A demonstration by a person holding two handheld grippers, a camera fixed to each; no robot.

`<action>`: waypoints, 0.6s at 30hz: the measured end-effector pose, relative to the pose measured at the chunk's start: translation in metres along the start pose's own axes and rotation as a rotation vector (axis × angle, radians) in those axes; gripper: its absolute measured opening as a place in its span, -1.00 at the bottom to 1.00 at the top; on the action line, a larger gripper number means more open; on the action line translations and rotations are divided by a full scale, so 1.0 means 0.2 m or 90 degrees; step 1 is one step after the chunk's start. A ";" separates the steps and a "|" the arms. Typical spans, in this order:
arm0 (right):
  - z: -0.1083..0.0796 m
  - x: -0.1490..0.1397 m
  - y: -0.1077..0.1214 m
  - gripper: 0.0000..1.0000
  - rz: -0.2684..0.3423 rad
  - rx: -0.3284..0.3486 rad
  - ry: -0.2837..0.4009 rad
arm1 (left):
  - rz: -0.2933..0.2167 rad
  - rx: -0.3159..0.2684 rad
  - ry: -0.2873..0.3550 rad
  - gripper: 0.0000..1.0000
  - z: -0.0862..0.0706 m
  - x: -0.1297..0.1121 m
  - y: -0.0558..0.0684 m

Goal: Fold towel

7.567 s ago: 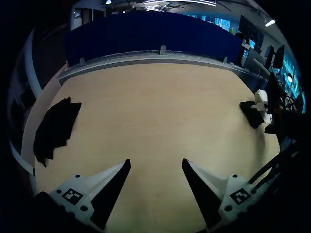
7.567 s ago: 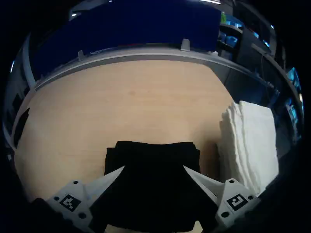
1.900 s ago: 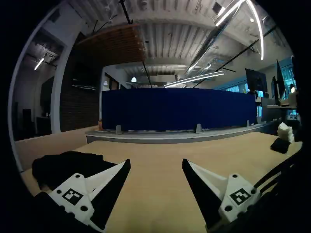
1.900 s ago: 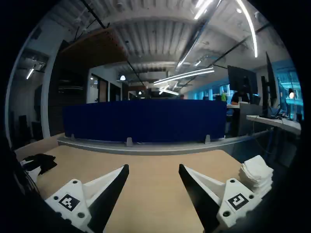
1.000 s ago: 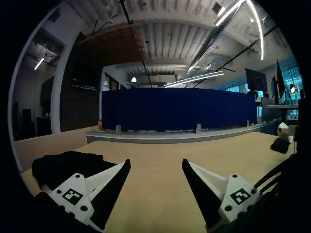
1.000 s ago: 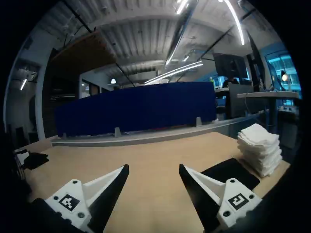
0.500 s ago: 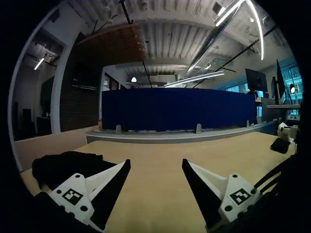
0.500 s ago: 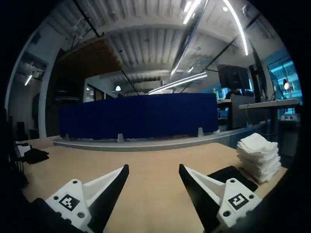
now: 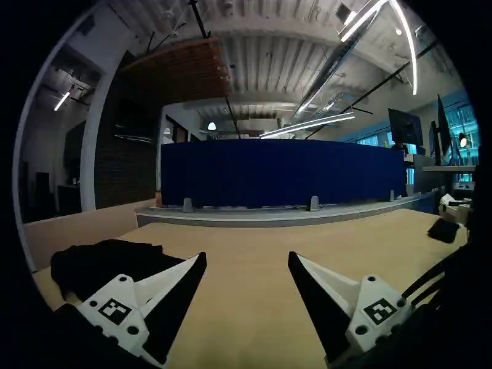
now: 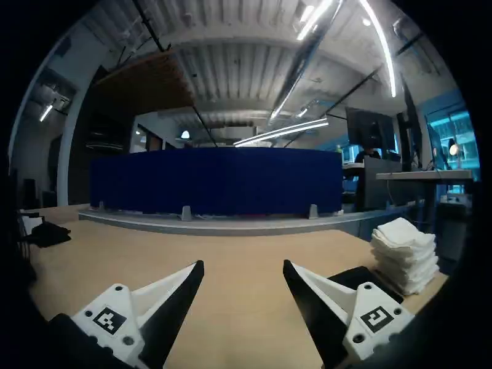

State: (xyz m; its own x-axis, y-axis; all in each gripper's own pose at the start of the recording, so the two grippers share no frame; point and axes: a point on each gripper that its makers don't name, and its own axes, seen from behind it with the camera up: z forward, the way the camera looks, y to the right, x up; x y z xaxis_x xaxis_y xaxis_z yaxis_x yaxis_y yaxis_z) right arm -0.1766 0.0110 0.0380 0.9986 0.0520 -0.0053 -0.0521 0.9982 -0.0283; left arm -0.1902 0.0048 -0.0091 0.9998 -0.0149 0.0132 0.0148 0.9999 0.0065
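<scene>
In the left gripper view my left gripper [image 9: 247,261] is open just above the wooden table [image 9: 258,246], with nothing between its fingers. A crumpled black towel [image 9: 101,264] lies at its left, partly behind the left finger. A folded black towel [image 9: 444,230] lies far off at the right edge. In the right gripper view my right gripper [image 10: 243,269] is open and empty, low over the table [image 10: 203,258]. A folded black towel [image 10: 353,277] lies flat behind its right finger. The crumpled black towel [image 10: 46,234] sits far left.
A stack of folded white towels [image 10: 404,255] stands at the table's right end, beside the folded black towel. A blue partition [image 9: 277,172] runs along the far edge of the table. Desks with monitors [image 10: 369,132] stand beyond at the right.
The right gripper's view has levelled and swung slightly; the white stack and folded black towel sit a little lower right. The left gripper has stayed still.
</scene>
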 end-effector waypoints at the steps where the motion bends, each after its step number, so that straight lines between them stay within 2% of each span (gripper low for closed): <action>1: 0.00 0.00 0.00 0.99 0.000 0.001 0.000 | 0.000 0.000 0.000 0.97 0.00 0.00 0.00; 18: 0.02 0.00 0.01 0.99 0.001 0.001 -0.001 | 0.000 0.000 0.000 0.97 0.00 0.00 0.00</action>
State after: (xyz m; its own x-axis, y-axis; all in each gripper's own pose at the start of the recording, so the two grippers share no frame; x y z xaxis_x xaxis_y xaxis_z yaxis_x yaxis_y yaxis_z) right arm -0.1771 0.0126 0.0417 0.9986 0.0531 -0.0038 -0.0532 0.9982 -0.0263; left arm -0.1900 0.0054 -0.0093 0.9998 -0.0151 0.0131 0.0150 0.9999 0.0064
